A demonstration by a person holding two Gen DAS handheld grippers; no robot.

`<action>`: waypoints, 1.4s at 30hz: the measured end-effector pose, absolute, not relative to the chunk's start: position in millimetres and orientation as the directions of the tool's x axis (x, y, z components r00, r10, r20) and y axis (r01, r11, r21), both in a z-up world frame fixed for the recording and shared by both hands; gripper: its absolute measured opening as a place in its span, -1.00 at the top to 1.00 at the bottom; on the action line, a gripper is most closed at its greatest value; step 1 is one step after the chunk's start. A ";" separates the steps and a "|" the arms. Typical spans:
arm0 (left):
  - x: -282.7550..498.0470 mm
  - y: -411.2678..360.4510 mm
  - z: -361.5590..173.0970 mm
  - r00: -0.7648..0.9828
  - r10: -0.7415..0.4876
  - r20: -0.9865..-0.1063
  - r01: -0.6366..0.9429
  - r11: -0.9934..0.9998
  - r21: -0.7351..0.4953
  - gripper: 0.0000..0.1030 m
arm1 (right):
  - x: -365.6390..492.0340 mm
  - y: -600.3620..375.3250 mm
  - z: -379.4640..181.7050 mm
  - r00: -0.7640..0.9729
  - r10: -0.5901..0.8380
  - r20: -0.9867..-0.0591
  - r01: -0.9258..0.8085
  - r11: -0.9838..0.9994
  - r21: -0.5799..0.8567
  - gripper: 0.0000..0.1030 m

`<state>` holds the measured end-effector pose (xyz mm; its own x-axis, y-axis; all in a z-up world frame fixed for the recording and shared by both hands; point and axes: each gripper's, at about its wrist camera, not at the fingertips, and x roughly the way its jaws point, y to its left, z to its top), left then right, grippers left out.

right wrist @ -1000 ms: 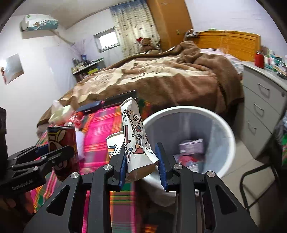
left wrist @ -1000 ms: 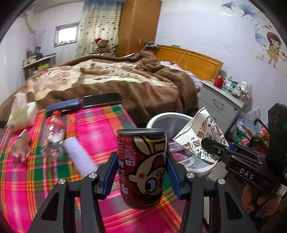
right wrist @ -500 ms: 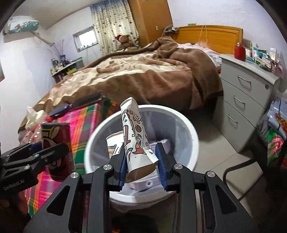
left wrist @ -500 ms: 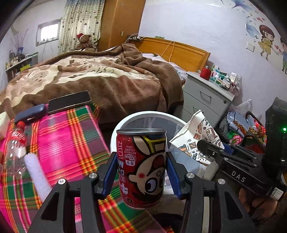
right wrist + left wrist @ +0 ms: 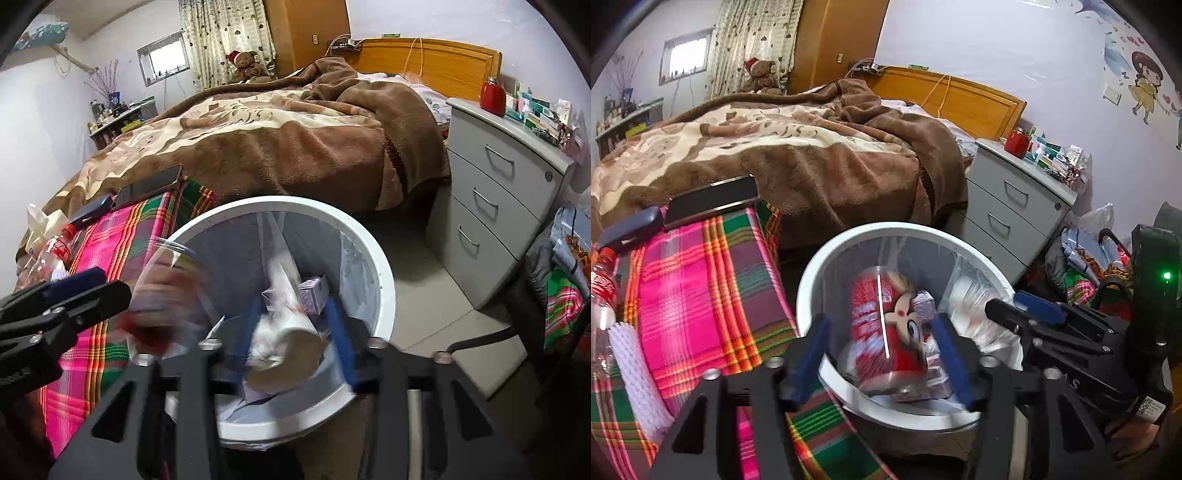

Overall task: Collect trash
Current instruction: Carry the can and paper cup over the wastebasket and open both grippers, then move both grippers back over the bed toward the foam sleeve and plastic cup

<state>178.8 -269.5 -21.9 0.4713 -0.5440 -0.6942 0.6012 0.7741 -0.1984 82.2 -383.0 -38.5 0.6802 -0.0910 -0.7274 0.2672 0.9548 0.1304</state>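
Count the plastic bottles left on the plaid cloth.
1: a clear plastic bottle with a red label lies at the plaid cloth's far left edge, beside a white roll. Others may lie outside view.

Both grippers tilt downward side by side — the left gripper (image 5: pixel 879 354) and the right gripper (image 5: pixel 293 336) have each just been opening their jaws, blue pads standing clear of the blurred items between them — nothing pinched.
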 end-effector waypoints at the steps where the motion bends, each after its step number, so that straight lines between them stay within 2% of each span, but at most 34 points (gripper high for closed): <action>1: 178.6 -266.5 -21.1 0.474 -0.547 -0.690 0.598 0.775 -0.204 -0.29 | 81.6 -384.0 -38.4 0.683 -0.084 -0.726 0.264 0.955 0.138 -0.16; 23: 153.8 -197.2 6.4 0.564 -0.510 -0.650 0.518 0.831 -0.202 -0.29 | 71.7 -352.4 -16.8 0.745 -0.048 -0.665 0.216 0.961 0.173 -0.16; 30: 143.8 -162.1 13.7 0.622 -0.455 -0.637 0.462 0.870 -0.170 -0.29 | 74.4 -331.2 -13.2 0.757 -0.007 -0.653 0.166 0.969 0.182 -0.16; 42: 140.3 -93.5 13.1 0.671 -0.396 -0.627 0.366 0.912 -0.184 -0.29 | 82.3 -286.8 -10.1 0.768 0.069 -0.637 0.065 0.981 0.185 -0.16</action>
<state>140.3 -93.5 13.1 0.6710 -0.3961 -0.6267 0.3663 0.9121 -0.1843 82.3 -286.8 -10.1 0.7676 0.0689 -0.6372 0.0652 0.9806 0.1846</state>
